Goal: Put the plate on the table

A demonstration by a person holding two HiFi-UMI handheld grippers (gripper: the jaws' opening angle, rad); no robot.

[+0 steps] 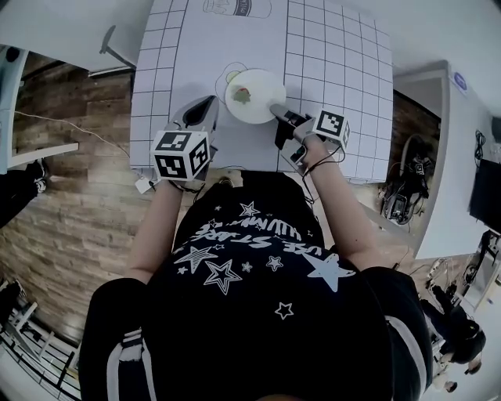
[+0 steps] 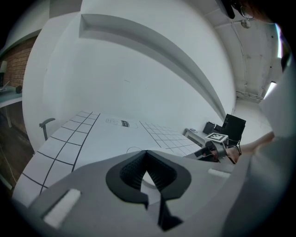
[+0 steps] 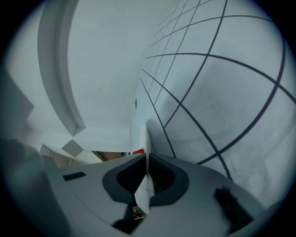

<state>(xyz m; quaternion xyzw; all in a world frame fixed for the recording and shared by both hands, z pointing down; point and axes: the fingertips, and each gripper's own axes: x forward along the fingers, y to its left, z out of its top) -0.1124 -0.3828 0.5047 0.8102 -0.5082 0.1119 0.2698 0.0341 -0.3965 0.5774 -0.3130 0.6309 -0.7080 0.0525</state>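
A white plate with a small green and red picture in its middle lies over the near middle of the gridded white table. My right gripper is shut on the plate's right rim. In the right gripper view the rim runs edge-on between the closed jaws of the right gripper. Whether the plate touches the tabletop I cannot tell. My left gripper hovers just left of the plate. The left gripper shows its jaw tips meeting with nothing between them.
A drawn circle outline peeks out from behind the plate's far left. A printed drawing marks the table's far edge. A metal frame stands off the left side, and a white counter and black equipment at the right.
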